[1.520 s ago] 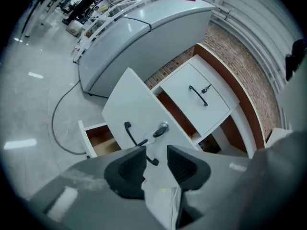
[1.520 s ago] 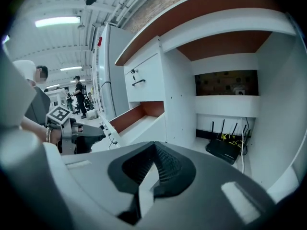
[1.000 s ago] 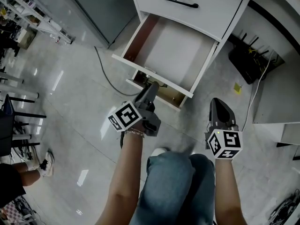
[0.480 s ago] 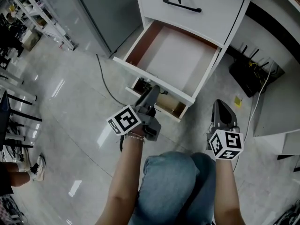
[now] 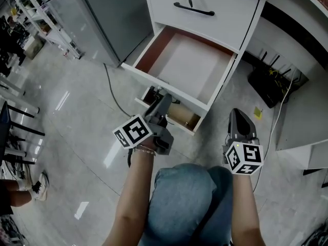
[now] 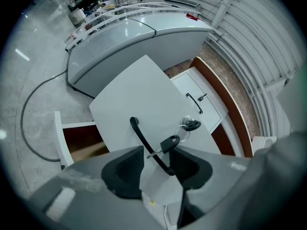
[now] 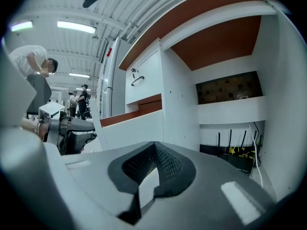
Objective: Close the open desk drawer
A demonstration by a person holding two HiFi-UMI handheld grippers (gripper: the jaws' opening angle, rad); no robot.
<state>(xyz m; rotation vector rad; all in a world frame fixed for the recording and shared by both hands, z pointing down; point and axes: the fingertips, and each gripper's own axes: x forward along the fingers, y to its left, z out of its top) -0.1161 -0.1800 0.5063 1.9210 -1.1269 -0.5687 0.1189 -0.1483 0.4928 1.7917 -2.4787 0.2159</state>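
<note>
The white pedestal's middle drawer (image 5: 185,64) stands pulled out and empty. Its white front (image 6: 144,104) carries a black handle (image 6: 146,143) and a key (image 6: 191,124) in the lock. My left gripper (image 5: 164,99) (image 6: 156,169) sits level at that front. The handle lies between its jaws, which have just been closing, and the pads do not press on it. The top drawer (image 5: 205,9) is closed. The bottom drawer (image 5: 171,113) stands a little way out. My right gripper (image 5: 239,117) (image 7: 152,174) hangs to the right of the pedestal, shut and empty.
A grey cabinet (image 5: 100,14) stands left of the pedestal, and a black cable (image 5: 110,83) runs over the floor beside it. A black router (image 5: 271,78) with wires lies under the desk at right. Knees in jeans (image 5: 189,199) are just below the grippers. People (image 7: 36,63) stand far off.
Both grippers stay about where they were. The head view has shifted a little, and the middle drawer stands as far out as before.
</note>
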